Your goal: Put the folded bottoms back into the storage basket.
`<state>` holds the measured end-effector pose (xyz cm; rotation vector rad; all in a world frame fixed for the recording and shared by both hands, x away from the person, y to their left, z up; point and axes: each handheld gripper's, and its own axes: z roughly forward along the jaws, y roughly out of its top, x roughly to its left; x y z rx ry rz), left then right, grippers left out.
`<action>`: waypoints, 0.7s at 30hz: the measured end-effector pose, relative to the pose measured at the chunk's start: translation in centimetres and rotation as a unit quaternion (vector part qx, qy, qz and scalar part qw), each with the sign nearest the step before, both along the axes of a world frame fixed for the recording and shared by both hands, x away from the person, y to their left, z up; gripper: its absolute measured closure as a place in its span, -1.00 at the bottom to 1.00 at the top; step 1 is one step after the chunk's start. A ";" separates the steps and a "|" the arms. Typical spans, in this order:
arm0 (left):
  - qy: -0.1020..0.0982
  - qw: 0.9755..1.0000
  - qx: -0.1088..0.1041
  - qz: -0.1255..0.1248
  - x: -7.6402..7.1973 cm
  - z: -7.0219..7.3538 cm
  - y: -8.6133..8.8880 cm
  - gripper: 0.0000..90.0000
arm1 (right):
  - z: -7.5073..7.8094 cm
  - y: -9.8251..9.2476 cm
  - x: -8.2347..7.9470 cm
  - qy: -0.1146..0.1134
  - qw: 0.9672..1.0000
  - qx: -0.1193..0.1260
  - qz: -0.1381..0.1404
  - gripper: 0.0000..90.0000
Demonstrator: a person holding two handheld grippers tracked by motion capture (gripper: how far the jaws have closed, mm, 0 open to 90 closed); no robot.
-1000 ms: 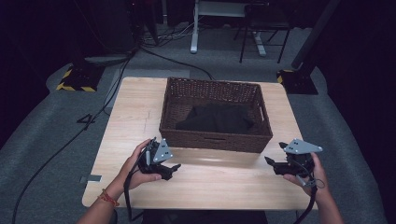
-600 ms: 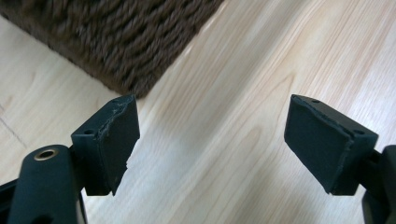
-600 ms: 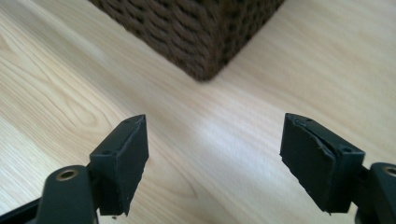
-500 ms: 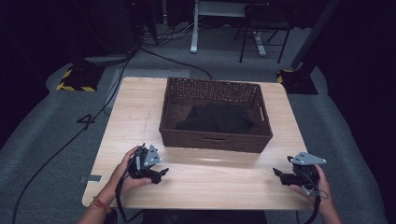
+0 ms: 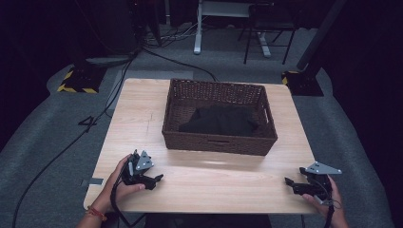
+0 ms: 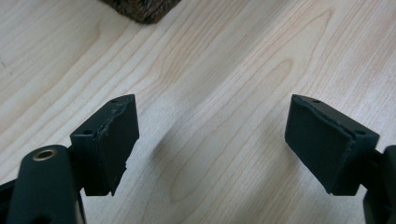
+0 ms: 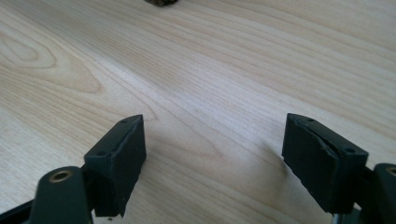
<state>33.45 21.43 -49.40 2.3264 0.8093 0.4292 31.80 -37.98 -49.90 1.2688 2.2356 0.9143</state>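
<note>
Resting low near the front edge of the pale wood-grain surface (image 5: 204, 175), the left hand-held gripper (image 5: 154, 179) and the right hand-held gripper (image 5: 291, 184) sit well apart, one at each front corner, each gripped by a hand coming in from the bottom of the high view. Both point inward across the bare wood. Seen along its own jaws in the left gripper view, the left hand-held gripper (image 6: 212, 140) stands spread wide with nothing but wood grain between its black pads. The right gripper view shows the right hand-held gripper (image 7: 215, 154) likewise spread and empty, its jaws having just been opening a little further. Behind them, toward the far side of the surface, stands a dark brown rectangular woven wicker basket (image 5: 218, 140), and a crumpled black cloth (image 5: 219, 121) lies inside it, untouched by either tool.
</note>
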 end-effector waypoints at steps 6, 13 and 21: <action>0.026 0.999 -0.037 0.009 0.2 -0.8 0.7 -0.63 | -0.5 -0.8 -0.3 -0.014 0.999 0.022 -0.025 -0.55; 0.028 0.998 -0.052 0.021 0.3 -1.1 1.2 -0.67 | -0.5 -0.8 -0.3 -0.013 0.999 0.022 -0.028 -0.57; 0.027 0.998 -0.052 0.023 0.4 -1.1 1.2 -0.67 | -0.6 -0.7 -0.2 -0.013 0.999 0.022 -0.032 -0.57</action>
